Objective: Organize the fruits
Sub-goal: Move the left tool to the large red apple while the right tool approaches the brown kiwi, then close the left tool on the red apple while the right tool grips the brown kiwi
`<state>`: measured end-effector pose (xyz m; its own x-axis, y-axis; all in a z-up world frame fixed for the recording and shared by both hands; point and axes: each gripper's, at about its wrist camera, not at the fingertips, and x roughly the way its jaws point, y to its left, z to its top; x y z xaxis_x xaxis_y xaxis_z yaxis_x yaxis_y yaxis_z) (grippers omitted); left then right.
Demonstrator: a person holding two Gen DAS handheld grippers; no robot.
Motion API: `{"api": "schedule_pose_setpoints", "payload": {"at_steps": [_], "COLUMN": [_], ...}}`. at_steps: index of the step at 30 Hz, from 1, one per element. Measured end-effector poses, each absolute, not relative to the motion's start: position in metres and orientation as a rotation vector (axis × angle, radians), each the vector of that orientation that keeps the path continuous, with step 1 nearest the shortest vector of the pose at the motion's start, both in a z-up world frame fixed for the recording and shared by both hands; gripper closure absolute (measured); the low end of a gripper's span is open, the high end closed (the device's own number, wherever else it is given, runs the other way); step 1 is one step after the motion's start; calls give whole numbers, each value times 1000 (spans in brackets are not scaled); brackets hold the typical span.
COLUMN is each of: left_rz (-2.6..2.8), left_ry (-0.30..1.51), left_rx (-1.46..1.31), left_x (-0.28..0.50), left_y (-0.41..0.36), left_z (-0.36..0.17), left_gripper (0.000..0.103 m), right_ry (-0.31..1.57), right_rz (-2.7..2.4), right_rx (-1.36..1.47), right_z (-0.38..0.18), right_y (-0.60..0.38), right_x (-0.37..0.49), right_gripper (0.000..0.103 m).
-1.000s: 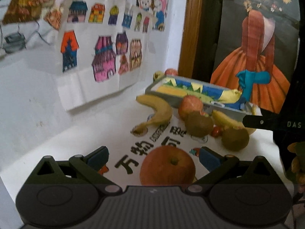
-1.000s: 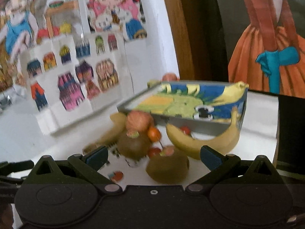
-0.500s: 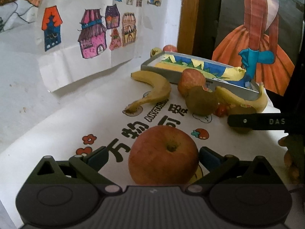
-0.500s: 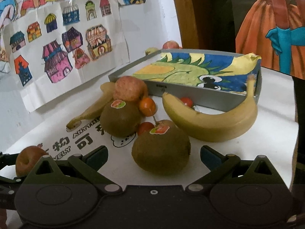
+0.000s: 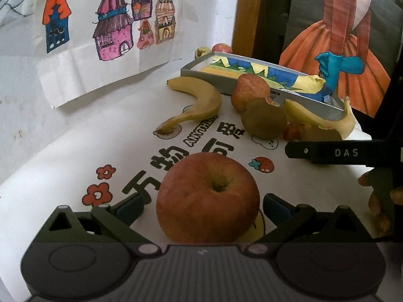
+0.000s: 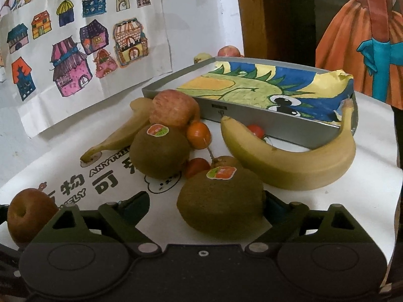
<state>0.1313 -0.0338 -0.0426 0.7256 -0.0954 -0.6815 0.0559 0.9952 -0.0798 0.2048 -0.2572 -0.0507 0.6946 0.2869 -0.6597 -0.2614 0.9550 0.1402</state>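
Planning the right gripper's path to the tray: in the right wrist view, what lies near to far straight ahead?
Right gripper → near kiwi → small red fruit → orange fruit → tray lined with a dragon drawing.

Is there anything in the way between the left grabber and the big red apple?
No. The apple already sits right between the left gripper's open fingers, with nothing visible in the gaps. The other fruit, like the banana and kiwi, lies farther back near the tray.

A home: hand-coloured house drawings [image 5: 108,25] taped to the white wall [image 5: 22,100], fruit on a paper-covered counter [image 6: 327,201].
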Motion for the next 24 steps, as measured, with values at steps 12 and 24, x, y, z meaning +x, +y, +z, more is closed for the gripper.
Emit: {"api": "schedule_pose_setpoints", "payload": {"at_steps": [12,24], "left_rz": [-82,-78], "left_ry": [753,738], "left_rx": [-5,5], "left_x": [129,127], "left_y": [-42,-43], "left_z": [-42,-41], "left_gripper": [15,27], "right_ry": [737,724], "right_rz": [254,226], "right_rx": [-28,-1], "right_z": [-51,-50], "right_y": [-252,-256], "right_x": [197,195], "right_gripper": [22,33]}}
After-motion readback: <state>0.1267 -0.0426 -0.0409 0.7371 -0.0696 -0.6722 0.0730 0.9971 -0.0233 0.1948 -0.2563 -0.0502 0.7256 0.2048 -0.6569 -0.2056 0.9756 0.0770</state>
